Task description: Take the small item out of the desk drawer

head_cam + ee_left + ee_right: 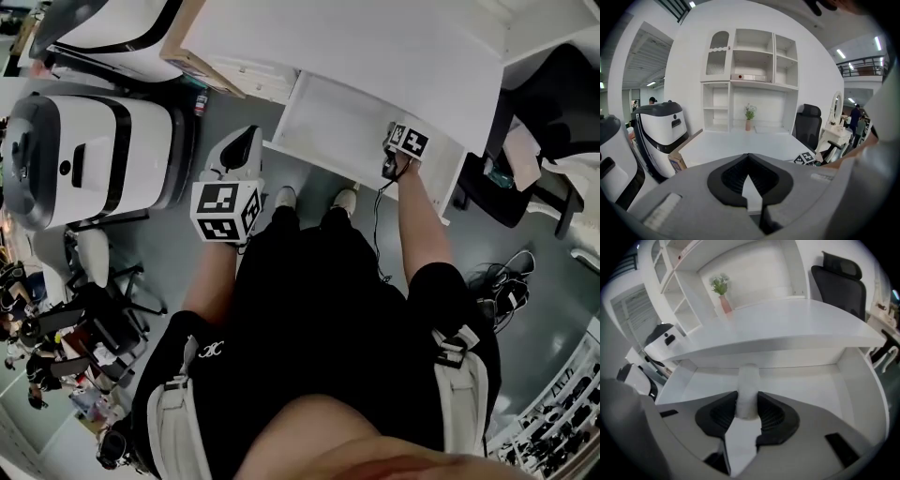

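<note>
Right gripper fingers pinch small white cylinder, upright, over open drawer.

At your twelve o'clock: white desk, white shelf hutch on top, small plant in a pink vase at its back; at two o'clock, black office chair, round mirror beyond; at ten o'clock, white-and-black machine; grey floor underfoot, cables at three o'clock; ceiling strip lights overhead.
</note>
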